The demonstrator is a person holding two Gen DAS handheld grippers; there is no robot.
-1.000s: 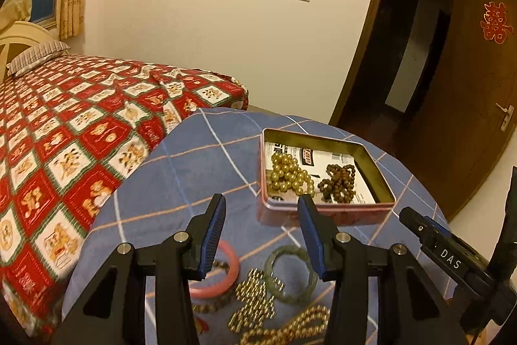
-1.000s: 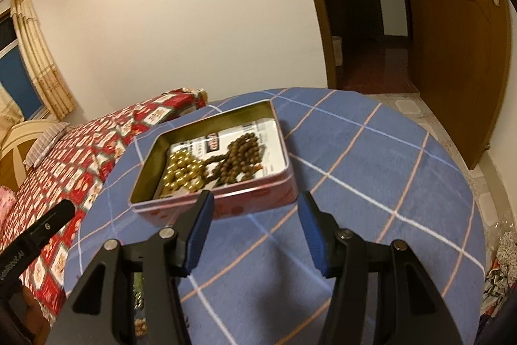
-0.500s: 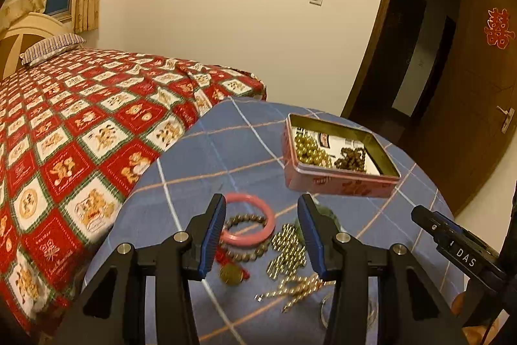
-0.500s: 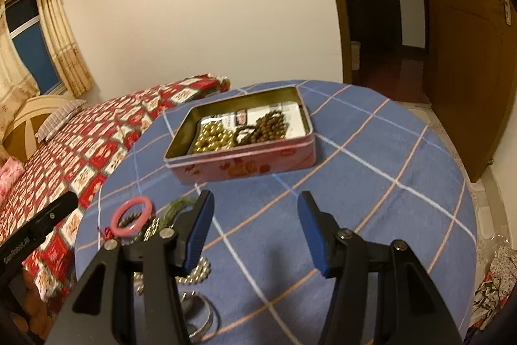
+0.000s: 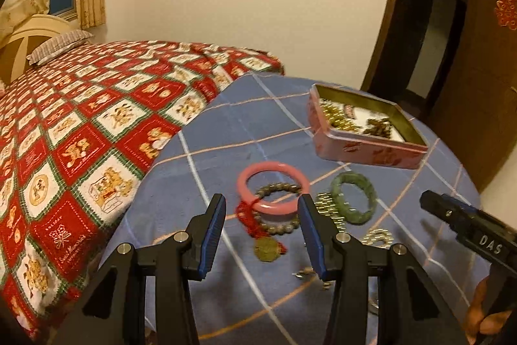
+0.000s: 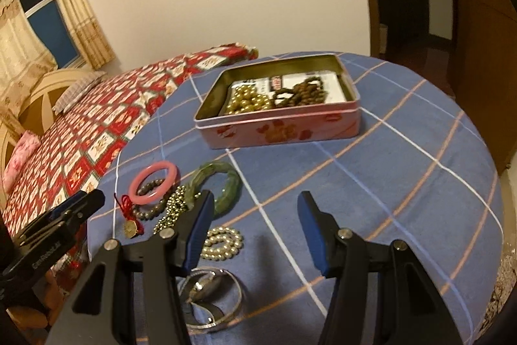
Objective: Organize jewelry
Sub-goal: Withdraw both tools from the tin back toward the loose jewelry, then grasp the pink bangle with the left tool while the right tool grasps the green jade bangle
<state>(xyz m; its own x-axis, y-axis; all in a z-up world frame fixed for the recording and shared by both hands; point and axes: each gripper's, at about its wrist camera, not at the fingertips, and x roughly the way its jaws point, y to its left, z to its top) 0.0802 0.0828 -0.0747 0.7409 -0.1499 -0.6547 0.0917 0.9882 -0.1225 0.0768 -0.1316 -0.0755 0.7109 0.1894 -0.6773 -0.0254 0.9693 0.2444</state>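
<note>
**Left wrist view: both claws spread above the loose jewelry**

The left claw [image 5: 261,215] hangs released over the blue checked surface [image 5: 226,134], its blue pads bracketing a gold pendant [image 5: 266,249] on red cord and a grey bead bracelet [image 5: 278,209]. Overlapping those beads lies the pink bangle [image 5: 272,191]; just to its right sits the green bangle [image 5: 354,198]. From the other wrist, the right claw [image 6: 255,228] is likewise released and holds nothing, with silver bangles [image 6: 210,296] and a pearl bracelet [image 6: 223,243] near its left pad. Farther back stands the pink tin [image 6: 281,131] (gold and brown beads inside). Beyond the surface is a red patterned bed [image 5: 80,118]
</note>
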